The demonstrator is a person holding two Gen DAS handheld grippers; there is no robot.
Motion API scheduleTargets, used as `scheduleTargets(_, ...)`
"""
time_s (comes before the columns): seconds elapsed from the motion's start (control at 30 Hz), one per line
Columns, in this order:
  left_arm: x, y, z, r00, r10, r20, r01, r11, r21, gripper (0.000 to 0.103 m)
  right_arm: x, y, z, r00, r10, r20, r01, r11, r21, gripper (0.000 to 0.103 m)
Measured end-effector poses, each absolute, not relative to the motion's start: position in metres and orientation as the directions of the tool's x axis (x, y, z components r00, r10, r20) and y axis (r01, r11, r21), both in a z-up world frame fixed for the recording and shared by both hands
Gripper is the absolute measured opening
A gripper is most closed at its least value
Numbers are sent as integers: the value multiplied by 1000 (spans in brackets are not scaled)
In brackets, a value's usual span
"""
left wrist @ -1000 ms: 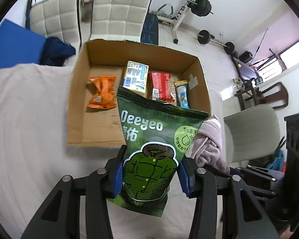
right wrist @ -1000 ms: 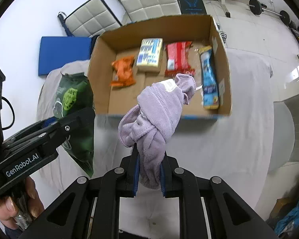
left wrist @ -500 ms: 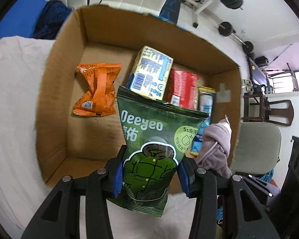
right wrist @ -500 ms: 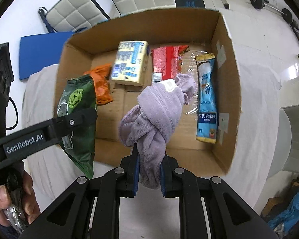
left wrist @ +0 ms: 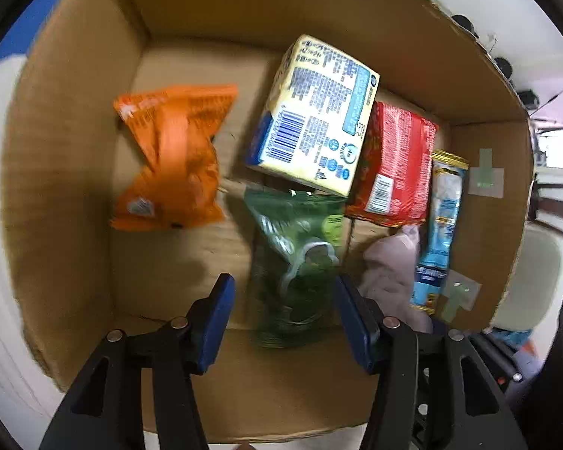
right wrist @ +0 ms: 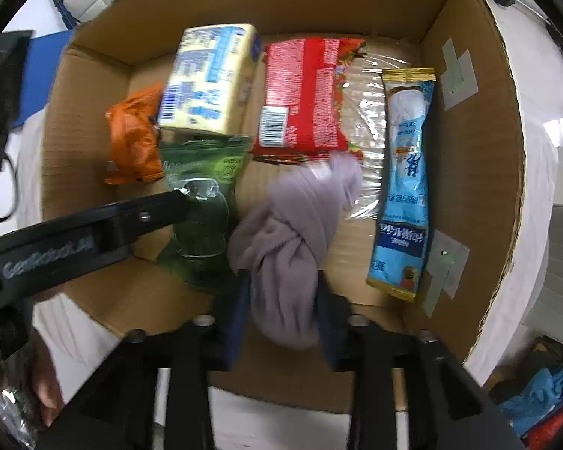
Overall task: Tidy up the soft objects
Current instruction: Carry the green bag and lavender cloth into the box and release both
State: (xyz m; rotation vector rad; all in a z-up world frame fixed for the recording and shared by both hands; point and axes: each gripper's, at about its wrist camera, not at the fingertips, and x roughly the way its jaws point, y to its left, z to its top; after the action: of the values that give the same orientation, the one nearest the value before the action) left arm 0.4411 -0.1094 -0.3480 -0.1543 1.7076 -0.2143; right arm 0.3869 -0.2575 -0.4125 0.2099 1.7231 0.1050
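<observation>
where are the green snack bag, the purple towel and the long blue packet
green snack bag (left wrist: 296, 262), left wrist view, middle of its printed front
purple towel (right wrist: 289, 240), right wrist view, on its knot
long blue packet (right wrist: 405, 187), right wrist view, middle of its length

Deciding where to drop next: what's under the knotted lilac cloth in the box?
Bare cardboard box floor shows around the knotted lilac cloth; clear film lies just beyond. Directly beneath is covered.

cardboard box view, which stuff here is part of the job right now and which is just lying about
In the job:
- green snack bag, between the open left gripper fingers
- purple knotted cloth, between the right gripper fingers
- cardboard box

Lying about:
- orange packet
- yellow pack
- red packet
- blue sachet
</observation>
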Motion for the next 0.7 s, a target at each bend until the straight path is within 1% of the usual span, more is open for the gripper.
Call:
scheduleTargets(0.03,440,-110,-345,-136,-206,-969,32,977,-212,53,387,-259,-413,-148,195,-969,84,979,185,63)
scheduleTargets(0.07,439,-110,-342,-124,-189,-974,50,979,-197,54,387,-260,-413,-145,191,-971,85,980,180,63)
scheduleTargets(0.17,438,-107,-332,-92,-159,-983,65,984,-165,69,386,-264,-414,-145,167,-975,93,984,155,63)
scheduleTargets(0.3,431,-103,-319,-58,-141,-988,77,986,-145,70,384,-269,-413,-143,148,-979,106,985,134,63)
scheduleTargets(0.37,435,-100,-311,-43,-130,-991,83,988,-133,70,383,-273,-411,-138,139,-981,114,986,124,71)
scheduleTargets(0.43,431,-99,-304,-22,-125,-992,91,988,-126,80,382,-277,-406,-130,137,-982,120,985,122,80)
scheduleTargets(0.47,429,-98,-299,-7,-116,-993,99,988,-116,88,381,-278,-403,-124,136,-983,123,985,121,81)
scheduleTargets(0.5,426,-98,-298,6,-106,-994,107,989,-105,89,381,-279,-401,-119,137,-983,124,985,122,81)
scheduleTargets(0.53,424,-97,-294,17,-98,-995,114,989,-95,90,381,-280,-399,-114,134,-984,125,985,119,86)
scheduleTargets(0.57,422,-96,-291,28,-89,-996,117,989,-85,92,382,-280,-396,-107,127,-986,129,985,113,92)
scheduleTargets(0.6,420,-95,-288,35,-82,-996,118,990,-77,101,382,-283,-392,-97,120,-988,131,986,107,102)
scheduleTargets(0.63,418,-93,-285,44,-81,-996,119,990,-76,103,381,-285,-388,-85,114,-990,132,986,103,103)
scheduleTargets(0.7,415,-86,-278,69,-81,-994,114,991,-72,103,380,-287,-382,-73,105,-992,142,985,94,103)
